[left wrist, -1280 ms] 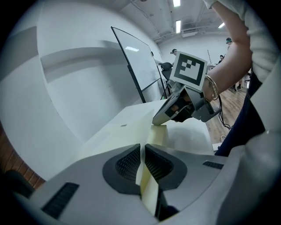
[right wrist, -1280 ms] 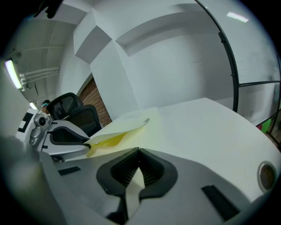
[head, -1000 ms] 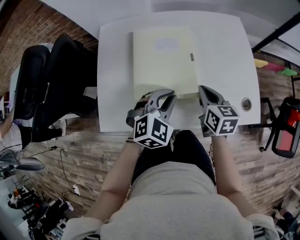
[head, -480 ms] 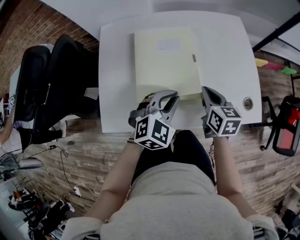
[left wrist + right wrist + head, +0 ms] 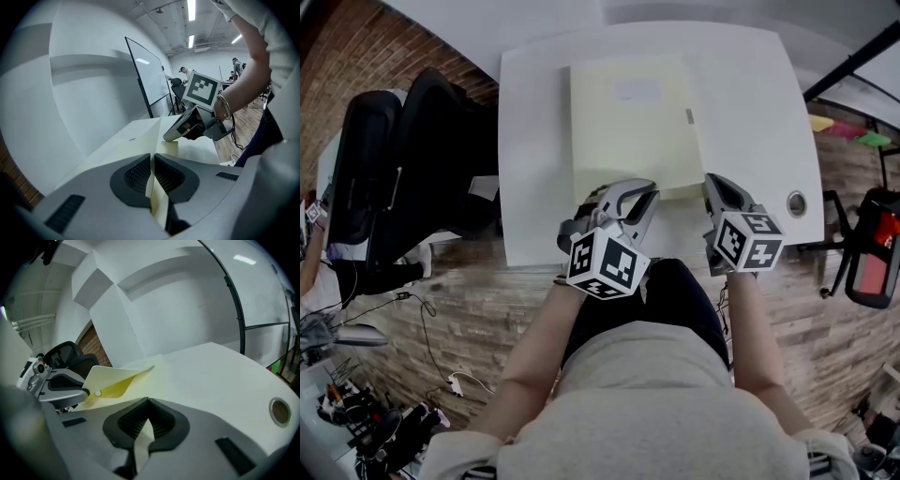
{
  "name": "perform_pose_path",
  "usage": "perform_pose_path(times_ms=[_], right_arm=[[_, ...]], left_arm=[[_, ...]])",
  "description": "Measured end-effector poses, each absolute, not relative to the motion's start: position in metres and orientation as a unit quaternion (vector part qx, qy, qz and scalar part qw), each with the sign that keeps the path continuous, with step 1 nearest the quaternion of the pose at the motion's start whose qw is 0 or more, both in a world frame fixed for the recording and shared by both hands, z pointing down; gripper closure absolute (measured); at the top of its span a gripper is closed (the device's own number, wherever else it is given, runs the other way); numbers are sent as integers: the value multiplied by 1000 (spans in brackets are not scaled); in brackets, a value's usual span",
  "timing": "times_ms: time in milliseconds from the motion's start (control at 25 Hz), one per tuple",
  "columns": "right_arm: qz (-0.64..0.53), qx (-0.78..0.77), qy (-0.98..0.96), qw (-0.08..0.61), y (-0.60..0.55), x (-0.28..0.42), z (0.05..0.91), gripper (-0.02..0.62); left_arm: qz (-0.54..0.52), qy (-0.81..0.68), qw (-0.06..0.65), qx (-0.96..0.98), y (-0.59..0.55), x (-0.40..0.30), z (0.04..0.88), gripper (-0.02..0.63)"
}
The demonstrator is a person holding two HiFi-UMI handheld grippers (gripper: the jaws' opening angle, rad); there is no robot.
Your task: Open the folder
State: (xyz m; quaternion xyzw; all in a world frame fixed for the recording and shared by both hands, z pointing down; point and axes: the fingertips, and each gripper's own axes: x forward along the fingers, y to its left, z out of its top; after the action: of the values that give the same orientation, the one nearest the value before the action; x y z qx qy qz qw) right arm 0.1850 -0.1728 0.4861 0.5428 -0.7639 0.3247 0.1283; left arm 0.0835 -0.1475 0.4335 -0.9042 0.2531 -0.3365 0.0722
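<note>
A pale yellow folder (image 5: 628, 112) lies flat on the white table (image 5: 750, 94). My left gripper (image 5: 628, 190) is at the folder's near edge. In the left gripper view it (image 5: 151, 161) is shut on the thin edge of the folder's top cover (image 5: 136, 140). The right gripper view shows that cover (image 5: 117, 378) raised a little by my left gripper (image 5: 82, 392), with brighter yellow inside and a small round snap. My right gripper (image 5: 712, 183) is at the near right corner; its jaws (image 5: 146, 416) are shut on a pale folder sheet.
A black office chair (image 5: 412, 159) stands left of the table. A round cable hole (image 5: 796, 203) sits in the table's near right corner. A whiteboard (image 5: 150, 79) stands beyond the table's far end. A red and black object (image 5: 872, 253) is on the floor at right.
</note>
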Motion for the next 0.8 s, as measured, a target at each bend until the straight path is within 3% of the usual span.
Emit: perform_pose_path(times_ms=[800], right_arm=[[295,574,-749,150,-171,190,479,572]], left_arm=[[-281,270,74,-918,-138,78,401,557]])
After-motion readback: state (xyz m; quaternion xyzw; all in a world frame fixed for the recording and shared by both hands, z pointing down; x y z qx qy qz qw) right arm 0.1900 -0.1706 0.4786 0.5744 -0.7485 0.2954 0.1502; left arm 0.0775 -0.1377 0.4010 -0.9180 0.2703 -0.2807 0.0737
